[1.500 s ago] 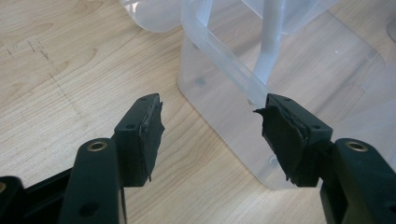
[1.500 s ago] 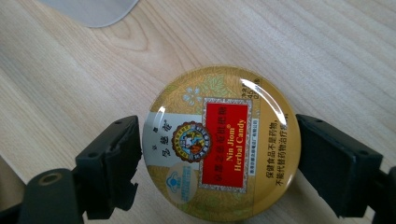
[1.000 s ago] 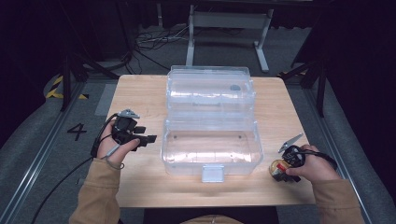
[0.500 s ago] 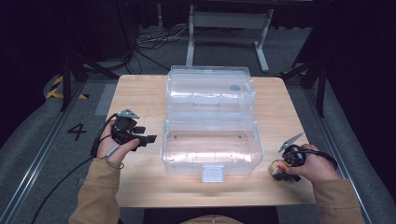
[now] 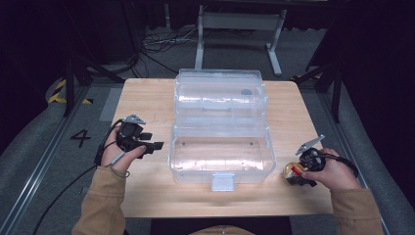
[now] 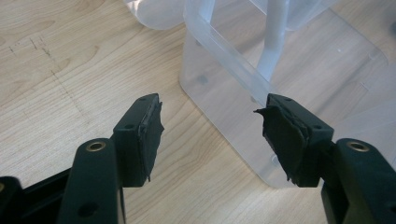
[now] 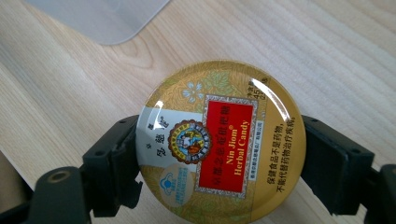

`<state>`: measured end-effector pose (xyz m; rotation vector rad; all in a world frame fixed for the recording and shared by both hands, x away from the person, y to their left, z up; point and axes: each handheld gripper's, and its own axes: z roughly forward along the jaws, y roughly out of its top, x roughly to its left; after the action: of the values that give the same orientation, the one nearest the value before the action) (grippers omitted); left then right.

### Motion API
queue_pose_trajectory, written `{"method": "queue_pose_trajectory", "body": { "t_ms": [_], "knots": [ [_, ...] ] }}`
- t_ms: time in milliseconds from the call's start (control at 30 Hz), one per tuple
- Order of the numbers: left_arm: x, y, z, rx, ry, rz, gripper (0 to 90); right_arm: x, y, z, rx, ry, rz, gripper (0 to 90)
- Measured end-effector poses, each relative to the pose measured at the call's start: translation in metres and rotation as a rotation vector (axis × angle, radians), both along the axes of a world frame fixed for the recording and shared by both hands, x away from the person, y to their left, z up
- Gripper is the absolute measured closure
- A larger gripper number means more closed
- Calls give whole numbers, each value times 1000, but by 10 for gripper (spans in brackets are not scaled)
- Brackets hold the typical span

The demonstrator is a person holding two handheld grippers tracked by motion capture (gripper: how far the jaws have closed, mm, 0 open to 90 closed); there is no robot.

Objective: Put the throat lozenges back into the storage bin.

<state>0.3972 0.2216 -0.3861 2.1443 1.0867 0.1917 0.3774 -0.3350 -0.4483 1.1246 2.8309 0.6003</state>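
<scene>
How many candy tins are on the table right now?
1. A round gold candy tin sits on the wooden table near its front right corner, between the jaws of the right gripper, beside the clear plastic box. More could be hidden behind the box's glare.

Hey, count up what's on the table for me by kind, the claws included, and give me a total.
Clear plastic box, lid open: 1
Round gold candy tin: 1
Small dark thing in the open lid, too small to tell what: 1
Claws: 2, the left claw open beside the box, the right claw closed on the tin
Total: 5
</scene>
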Motion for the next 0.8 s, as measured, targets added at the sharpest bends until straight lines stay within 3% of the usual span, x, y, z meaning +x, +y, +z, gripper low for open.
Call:
{"method": "queue_pose_trajectory", "body": {
  "t_ms": [233,800],
  "knots": [
    [-1,0,0,-1,0,6,381,0,1,9,28,-28,-7,203],
    [-4,5,2,-6,-4,16,381,6,3,50,95,-132,-6,203]
  ]
}}
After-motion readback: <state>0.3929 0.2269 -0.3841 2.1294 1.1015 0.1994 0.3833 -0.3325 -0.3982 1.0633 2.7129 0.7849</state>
